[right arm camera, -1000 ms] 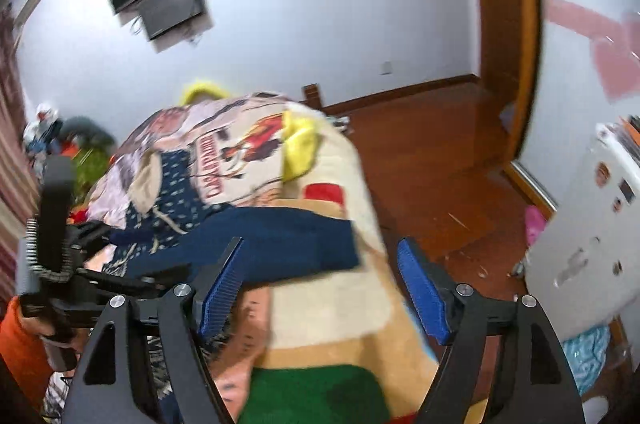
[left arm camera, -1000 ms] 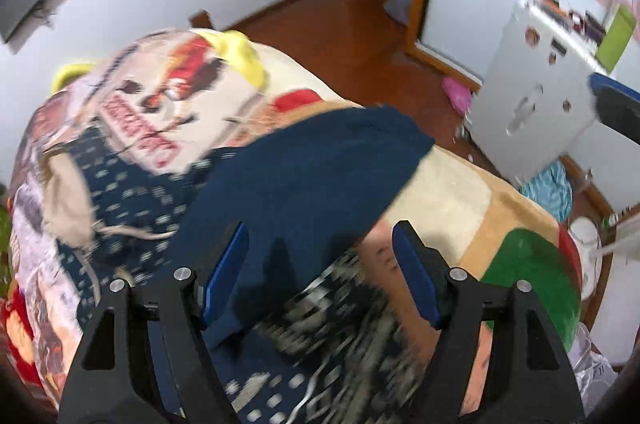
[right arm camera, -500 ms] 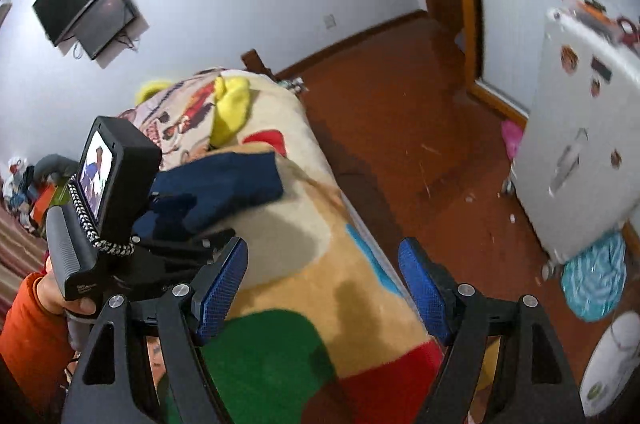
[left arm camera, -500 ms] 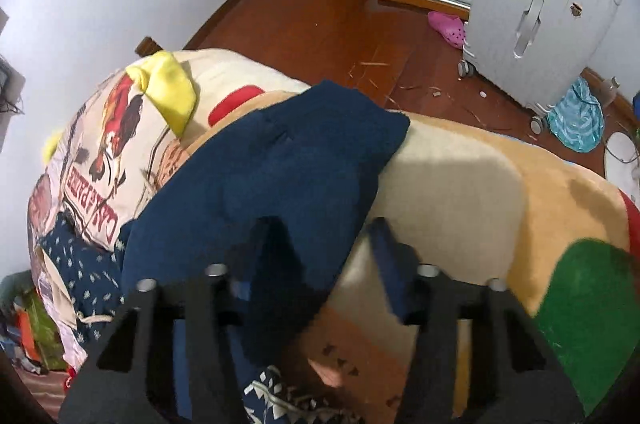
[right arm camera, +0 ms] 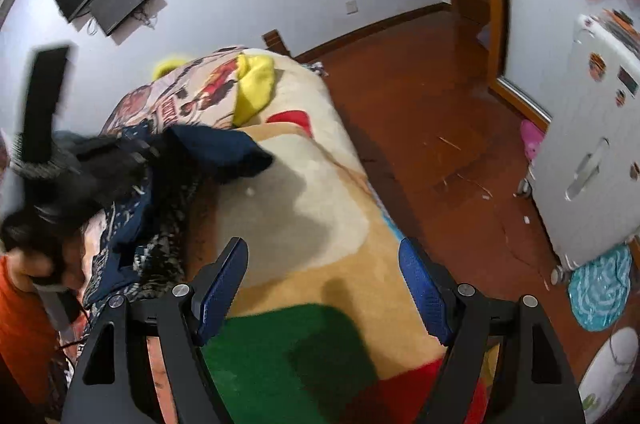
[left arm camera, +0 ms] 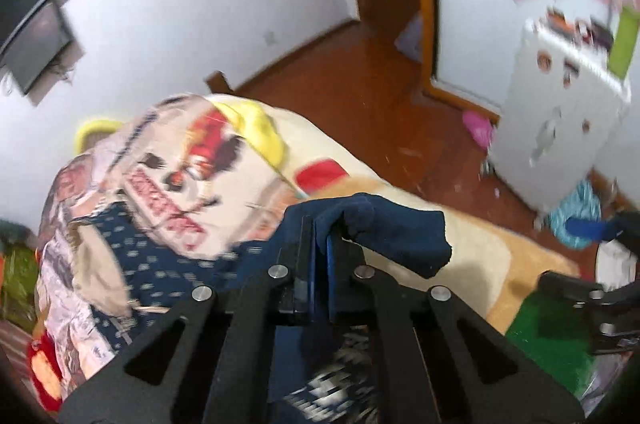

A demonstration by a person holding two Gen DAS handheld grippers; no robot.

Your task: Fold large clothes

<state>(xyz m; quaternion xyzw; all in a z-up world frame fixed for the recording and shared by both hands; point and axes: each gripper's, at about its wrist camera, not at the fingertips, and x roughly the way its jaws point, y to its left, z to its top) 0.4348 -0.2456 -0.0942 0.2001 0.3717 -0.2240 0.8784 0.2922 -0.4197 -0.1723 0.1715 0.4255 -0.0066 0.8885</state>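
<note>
Bedroom scene, cartoon-print bed: left hand-held gripper is pinching the navy garment's edge, cloth trailing rightward, while the right hand-held gripper, jaws spread and empty, hovers well right of it, the farther one.

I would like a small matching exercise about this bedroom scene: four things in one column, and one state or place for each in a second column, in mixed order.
Things:
1. left claw
2. right claw
3. white suitcase
4. yellow cloth

States or places:
A. stands upright on the wooden floor
B. shut on the navy garment
C. open, nothing between its fingers
D. lies on the far part of the bed blanket

Pairs: 1-B, 2-C, 3-A, 4-D
</note>
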